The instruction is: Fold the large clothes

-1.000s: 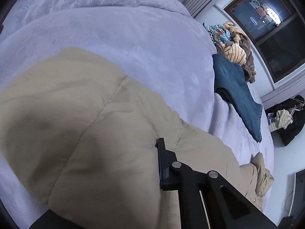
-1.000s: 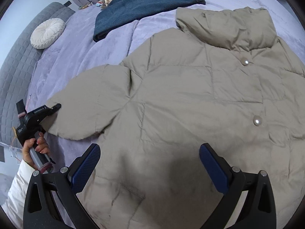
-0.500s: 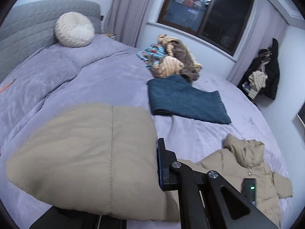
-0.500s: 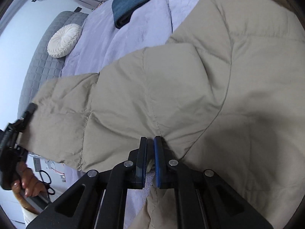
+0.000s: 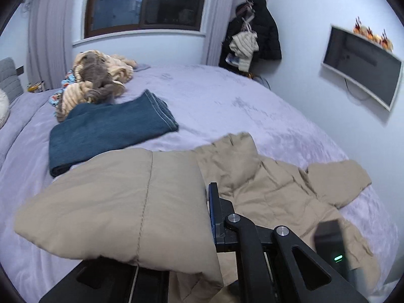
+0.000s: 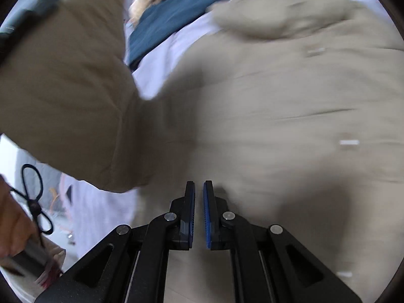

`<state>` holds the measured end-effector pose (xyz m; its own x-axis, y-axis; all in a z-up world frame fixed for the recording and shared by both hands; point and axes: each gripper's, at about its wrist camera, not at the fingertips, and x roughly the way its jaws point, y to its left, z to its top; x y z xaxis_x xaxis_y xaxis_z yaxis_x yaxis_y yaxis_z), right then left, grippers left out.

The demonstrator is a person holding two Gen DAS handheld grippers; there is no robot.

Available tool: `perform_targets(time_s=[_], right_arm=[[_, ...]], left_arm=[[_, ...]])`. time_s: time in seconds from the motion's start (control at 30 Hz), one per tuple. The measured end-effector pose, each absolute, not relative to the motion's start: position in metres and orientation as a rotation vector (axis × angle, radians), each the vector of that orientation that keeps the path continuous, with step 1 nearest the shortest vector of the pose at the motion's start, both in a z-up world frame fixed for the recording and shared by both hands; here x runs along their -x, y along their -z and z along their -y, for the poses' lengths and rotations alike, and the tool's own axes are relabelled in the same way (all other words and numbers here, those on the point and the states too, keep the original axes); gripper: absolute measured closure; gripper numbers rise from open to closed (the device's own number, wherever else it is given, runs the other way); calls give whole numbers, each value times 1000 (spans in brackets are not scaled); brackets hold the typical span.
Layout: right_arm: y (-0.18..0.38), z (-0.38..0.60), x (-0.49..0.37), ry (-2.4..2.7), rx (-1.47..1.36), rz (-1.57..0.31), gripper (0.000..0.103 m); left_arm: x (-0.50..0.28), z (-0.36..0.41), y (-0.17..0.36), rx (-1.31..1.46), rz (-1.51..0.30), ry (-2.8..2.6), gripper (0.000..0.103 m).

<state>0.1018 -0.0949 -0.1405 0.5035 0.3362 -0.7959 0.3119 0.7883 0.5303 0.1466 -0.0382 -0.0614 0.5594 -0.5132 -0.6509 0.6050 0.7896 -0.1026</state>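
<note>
- My left tool is clamped on the beige jacket's sleeve, holding it up off the bed.
- My right tool has just been closing; its blue pads stand nearly together over the jacket. Motion blur; I cannot tell if fabric is pinched.
- Jacket body lies spread on the lilac bed, collar toward the window.
- Folded blue cloth lies beyond the sleeve, a heap of clothes behind it.
</note>
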Motion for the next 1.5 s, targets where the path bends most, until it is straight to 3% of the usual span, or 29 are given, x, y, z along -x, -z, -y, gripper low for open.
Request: perform_targets(time_s=[0.23,0.27,0.33,0.4,0.43,0.67,0.73,0.77,0.8,1.07,1.1,1.13,1.23,1.3,1.33,1.4,1.5], right_arm=[[145,180,-36,198,-735,-1068,96],[147,185,-32,200,-749,-1065,96],[152,197,-26,191,-766,-1056,96],[157,200,-28,178,-782,-1050,96],[158,199,-34,176,-787,-1050,96],[153,224,-12,150,-725,-1049,94],[142,217,-13,140,-652,-1046,71],[134,209,-17,133,-608,-1034,39],[127,202,-20,121,-571,-1014,21],[107,74,-89,19,30,-1018,20],[111,58,-97,23,122,-1012,20],[116,46,-104,28,204,-1005,20],[134,19,-125,51,411,-994,20],[139,20,-134,71,446,-985,22],[138,26,-137,92,425,-976,29],[133,51,-142,160,321,-981,101],[118,105,-133,199,-45,-954,97]], left_arm=[[-121,134,170,-429,-899,594,90],[-115,136,178,-452,-906,582,82],[-105,134,182,-449,-901,597,33],[-96,136,180,-451,-882,599,5],[-89,135,174,-451,-863,608,4],[-94,83,127,-344,-840,698,4],[-98,44,110,-275,-837,684,4],[-104,26,106,-248,-844,661,4],[-114,0,103,-208,-865,610,4],[-209,-146,178,287,-1200,337,5],[-212,-151,188,322,-1228,338,12],[-214,-153,197,332,-1246,331,32],[-210,-149,211,304,-1244,296,55],[-206,-145,211,277,-1221,279,61],[-205,-144,211,266,-1214,273,62],[-204,-144,211,238,-1205,267,63],[-204,-139,211,186,-1193,264,63]])
